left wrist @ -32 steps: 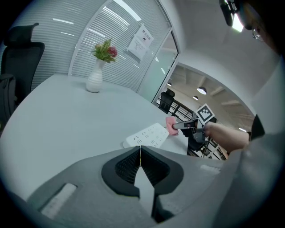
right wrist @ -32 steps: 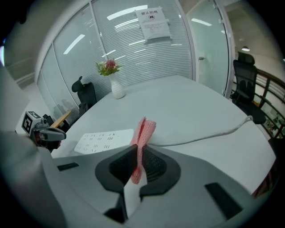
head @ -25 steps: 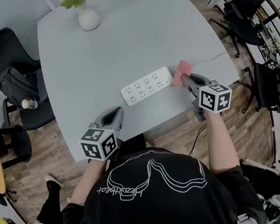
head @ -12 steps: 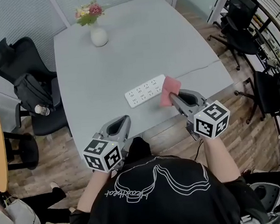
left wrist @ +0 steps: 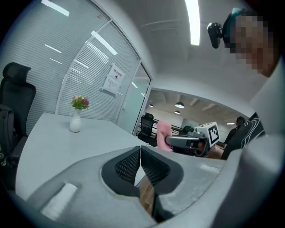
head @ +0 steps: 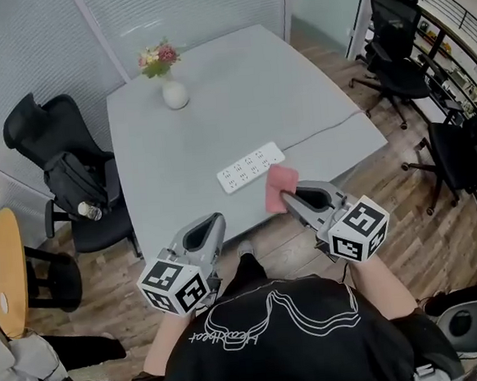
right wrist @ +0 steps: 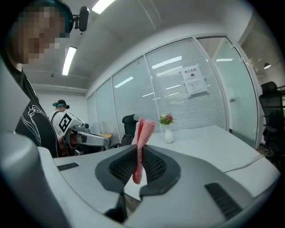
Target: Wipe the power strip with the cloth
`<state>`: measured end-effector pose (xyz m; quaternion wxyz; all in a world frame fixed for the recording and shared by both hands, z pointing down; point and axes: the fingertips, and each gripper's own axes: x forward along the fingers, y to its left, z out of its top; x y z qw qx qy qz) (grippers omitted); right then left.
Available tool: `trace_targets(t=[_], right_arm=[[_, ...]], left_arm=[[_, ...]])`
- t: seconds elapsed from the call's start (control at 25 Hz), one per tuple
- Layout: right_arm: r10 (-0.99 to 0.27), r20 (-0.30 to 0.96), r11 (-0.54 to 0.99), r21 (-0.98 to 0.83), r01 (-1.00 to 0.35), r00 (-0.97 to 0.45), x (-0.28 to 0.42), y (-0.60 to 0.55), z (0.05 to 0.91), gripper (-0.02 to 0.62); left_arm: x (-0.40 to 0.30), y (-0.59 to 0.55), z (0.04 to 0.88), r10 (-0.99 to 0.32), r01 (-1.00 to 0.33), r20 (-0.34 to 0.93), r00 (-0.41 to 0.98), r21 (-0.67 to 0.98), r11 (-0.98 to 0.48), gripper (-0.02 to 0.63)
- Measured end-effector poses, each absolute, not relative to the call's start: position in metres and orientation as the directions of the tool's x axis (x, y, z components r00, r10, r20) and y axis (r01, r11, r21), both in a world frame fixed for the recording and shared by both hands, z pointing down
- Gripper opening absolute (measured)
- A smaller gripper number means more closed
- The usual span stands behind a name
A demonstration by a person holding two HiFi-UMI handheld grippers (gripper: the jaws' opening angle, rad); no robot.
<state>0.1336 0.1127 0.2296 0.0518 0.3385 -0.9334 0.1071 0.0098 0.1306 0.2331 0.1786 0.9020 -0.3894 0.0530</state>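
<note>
Right gripper view: right gripper [right wrist: 138, 165] pinches the cloth [right wrist: 145, 127]; soft, light, floppy.
Left gripper view: left gripper [left wrist: 140, 162] closed on nothing.
Power strip [head: 251, 166]: rigid, probably slides; steady one end.

The person wears a black short-sleeved T-shirt [head: 275, 347] printed with a white looping line drawing and a line of white script; a small black head camera [left wrist: 215, 32] sits on a teal band; the left gripper [head: 217, 218] and right gripper [head: 287, 196] are smooth pale grey shells with black ribbed pads [left wrist: 127, 165]; each carries a white cube [head: 174, 286] marked with black square patterns.
</note>
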Motion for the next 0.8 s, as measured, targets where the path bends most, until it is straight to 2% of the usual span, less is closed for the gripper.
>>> trace_targets(t=[0.4,0.8], right_arm=[[-0.674,0.177,0.707,-0.125,-0.696,-0.717,0.149,0.137,0.239,0.032],[-0.675,0.173,0.708,-0.124,-0.695,-0.718,0.156,0.143,0.240,0.032]], left_arm=[[0.025,0.152,0.235,-0.666,-0.702,0.224,0.711,0.264,-0.661,0.015],[0.036,0.158,0.232,-0.666,-0.706,0.235,0.708,0.224,-0.672,0.015]])
